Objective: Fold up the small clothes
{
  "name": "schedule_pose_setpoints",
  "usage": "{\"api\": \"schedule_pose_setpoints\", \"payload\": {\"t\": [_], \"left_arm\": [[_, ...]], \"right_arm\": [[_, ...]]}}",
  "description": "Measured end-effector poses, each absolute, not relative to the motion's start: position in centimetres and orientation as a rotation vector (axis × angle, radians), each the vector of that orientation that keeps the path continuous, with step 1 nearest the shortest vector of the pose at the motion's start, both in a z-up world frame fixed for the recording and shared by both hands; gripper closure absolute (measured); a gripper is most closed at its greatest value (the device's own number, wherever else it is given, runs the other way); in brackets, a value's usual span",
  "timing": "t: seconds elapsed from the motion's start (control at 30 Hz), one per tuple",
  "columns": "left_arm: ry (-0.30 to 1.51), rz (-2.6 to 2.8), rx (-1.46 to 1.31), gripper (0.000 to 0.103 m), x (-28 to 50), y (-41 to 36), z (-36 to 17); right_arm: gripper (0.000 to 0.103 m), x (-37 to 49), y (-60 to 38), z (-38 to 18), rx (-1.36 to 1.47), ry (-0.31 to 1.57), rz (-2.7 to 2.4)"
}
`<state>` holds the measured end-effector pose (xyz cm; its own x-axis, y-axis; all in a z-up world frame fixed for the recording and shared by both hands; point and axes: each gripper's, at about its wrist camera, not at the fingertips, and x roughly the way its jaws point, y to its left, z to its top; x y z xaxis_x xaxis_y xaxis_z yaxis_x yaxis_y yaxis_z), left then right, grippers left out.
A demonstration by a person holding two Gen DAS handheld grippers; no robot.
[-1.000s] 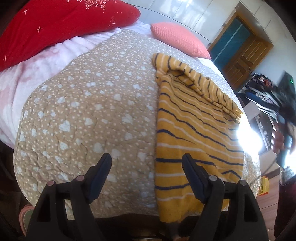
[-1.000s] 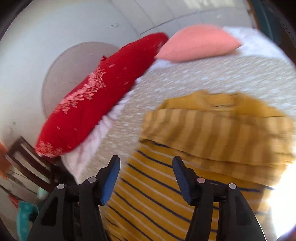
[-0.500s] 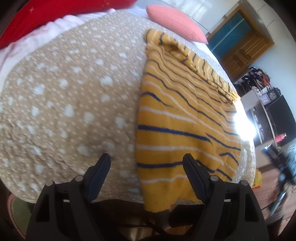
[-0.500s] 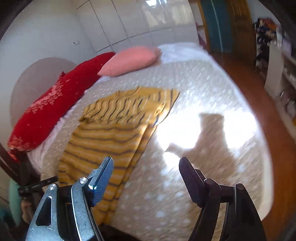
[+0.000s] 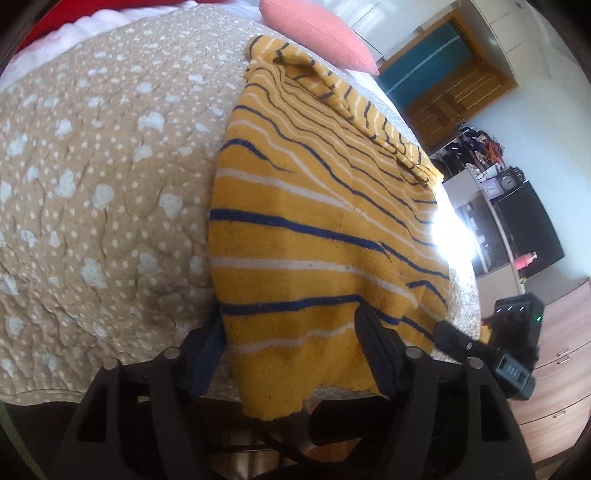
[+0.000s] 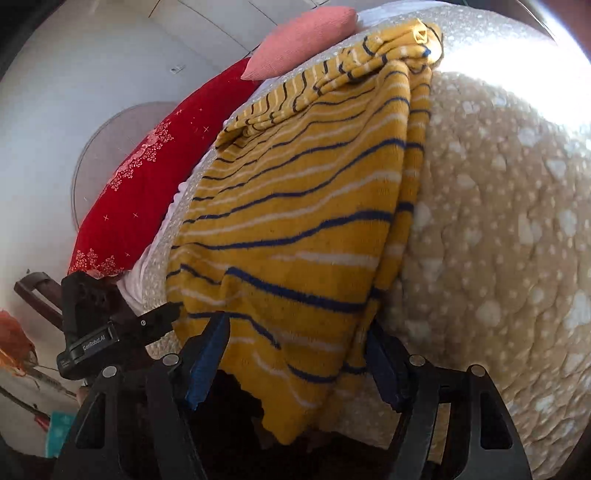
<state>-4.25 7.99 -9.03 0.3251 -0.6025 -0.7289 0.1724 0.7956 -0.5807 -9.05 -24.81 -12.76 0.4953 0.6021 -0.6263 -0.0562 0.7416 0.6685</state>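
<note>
A yellow knit garment point(image 5: 314, 221) with blue and white stripes lies folded lengthwise on a tan dotted bedspread point(image 5: 92, 184), its near hem hanging over the bed's edge. My left gripper point(image 5: 291, 343) is open, its jaws straddling the hem's left corner. My right gripper point(image 6: 299, 354) is open, its jaws straddling the hem's right corner of the garment point(image 6: 303, 221). Neither has closed on the cloth. The right gripper also shows in the left wrist view point(image 5: 513, 354), and the left one in the right wrist view point(image 6: 96, 332).
A red pillow point(image 6: 136, 192) and a pink pillow point(image 5: 317, 33) lie at the head of the bed. A wooden door point(image 5: 454, 96) and shelves with clutter point(image 5: 509, 206) stand to the right. A dark chair frame point(image 6: 37, 295) stands left of the bed.
Both grippers moved down to the near hem of the garment. The right gripper swung from above the bed to the hem's right corner. Both jaws stayed open.
</note>
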Motion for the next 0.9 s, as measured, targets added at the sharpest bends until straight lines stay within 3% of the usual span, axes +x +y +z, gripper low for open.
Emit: {"api": "schedule_pose_setpoints", "payload": {"t": [0.03,0.13,0.17,0.2,0.23,0.3,0.37,0.53,0.7,0.9], "left_arm": [[1.131,-0.549,-0.441,0.021,-4.2,7.8,-9.1],[1.131,-0.539,-0.404,0.012,-4.3,6.4,-9.0],[1.135,-0.522,-0.378,0.012,-4.3,5.9,-8.9],[1.140,-0.504,-0.359,0.019,-4.2,5.6,-9.0],[1.149,-0.451,-0.330,0.050,-4.1,5.5,-8.8],[1.171,-0.411,-0.308,0.085,-3.9,6.1,-8.4],[1.151,-0.458,-0.410,0.087,-4.5,7.8,-6.7],[1.049,-0.512,-0.359,0.088,-8.7,7.8,-1.9],[1.056,-0.496,-0.221,0.088,-11.2,6.3,-1.9],[1.090,-0.515,-0.300,0.088,-7.5,6.3,-2.0]], "right_arm": [[0.028,-9.5,-24.7,-13.2,0.665,0.987,0.447],[0.036,-10.2,-23.9,-15.1,0.750,1.003,0.463],[0.045,-10.3,-23.3,-15.5,0.740,1.008,0.450],[0.065,-10.1,-23.0,-15.6,0.719,1.014,0.428],[0.077,-9.9,-23.0,-15.7,0.717,1.015,0.413],[0.086,-9.8,-23.8,-15.3,0.782,0.986,0.436],[0.087,-10.8,-24.6,-13.5,0.761,0.926,0.460],[0.089,-15.3,-25.2,-8.3,0.668,0.832,0.540],[0.089,-17.3,-24.9,-8.8,0.649,0.882,0.529],[0.089,-14.3,-26.5,-8.5,0.724,0.876,0.523]]}}
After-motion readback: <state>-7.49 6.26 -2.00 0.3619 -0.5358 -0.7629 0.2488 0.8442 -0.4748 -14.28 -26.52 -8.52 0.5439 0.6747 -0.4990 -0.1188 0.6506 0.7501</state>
